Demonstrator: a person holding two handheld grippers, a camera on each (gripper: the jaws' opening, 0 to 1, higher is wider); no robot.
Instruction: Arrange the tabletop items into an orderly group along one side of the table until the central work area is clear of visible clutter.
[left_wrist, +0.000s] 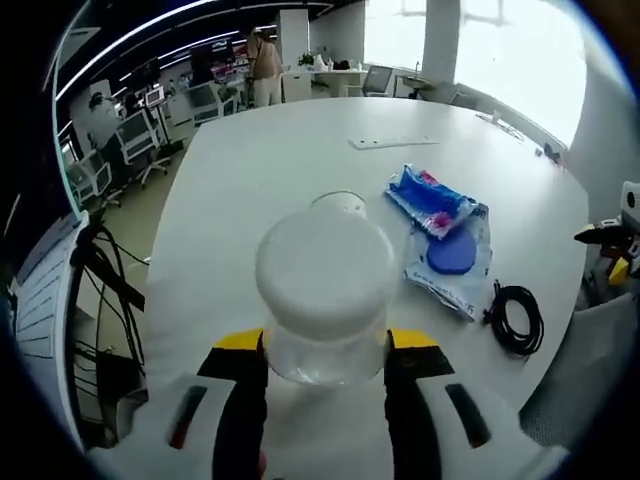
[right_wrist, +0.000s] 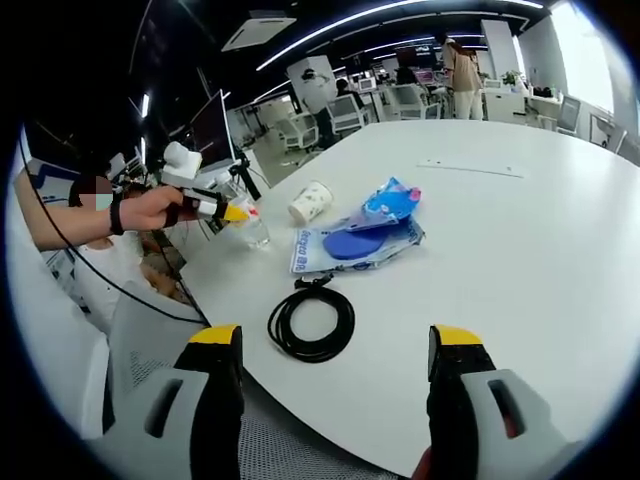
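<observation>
On the counter, left gripper view: the left gripper (left_wrist: 325, 350) has its fingers (left_wrist: 242, 400) closed on a clear plastic jar (left_wrist: 325, 300) with a wide white lid, low at 6 o'clock.
Behind the jar: the rim of a paper cup (left_wrist: 338, 201) shows just past the lid, near the centre.
Toward 2 o'clock: a blue snack bag (left_wrist: 428, 198) lies touching a clear packet with a blue disc (left_wrist: 452, 258); a coiled black cable (left_wrist: 516, 318) lies near them at 4 o'clock, close to the counter (left_wrist: 280, 150) edge.
Right gripper view, own fingers: the right gripper (right_wrist: 335, 390) hangs at 6 o'clock with its fingers (right_wrist: 218, 385) wide apart and nothing between them.
Right gripper view, things: the cable (right_wrist: 312, 322) lies just ahead of the fingers; the packet (right_wrist: 350, 245) and the snack bag (right_wrist: 388, 203) are beyond it, the paper cup (right_wrist: 309, 201) on its side at 11 o'clock.
Right gripper view, other hand: a person's hand (right_wrist: 150, 208) at 9 o'clock holds the left gripper (right_wrist: 240, 212) with the jar (right_wrist: 254, 232) at the counter edge.
Advice, as I judge: set the jar down upright beside the cup, near the edge but not over it. Open the fingers only when it rests flat. The cable is the nearest thing for the right gripper.
</observation>
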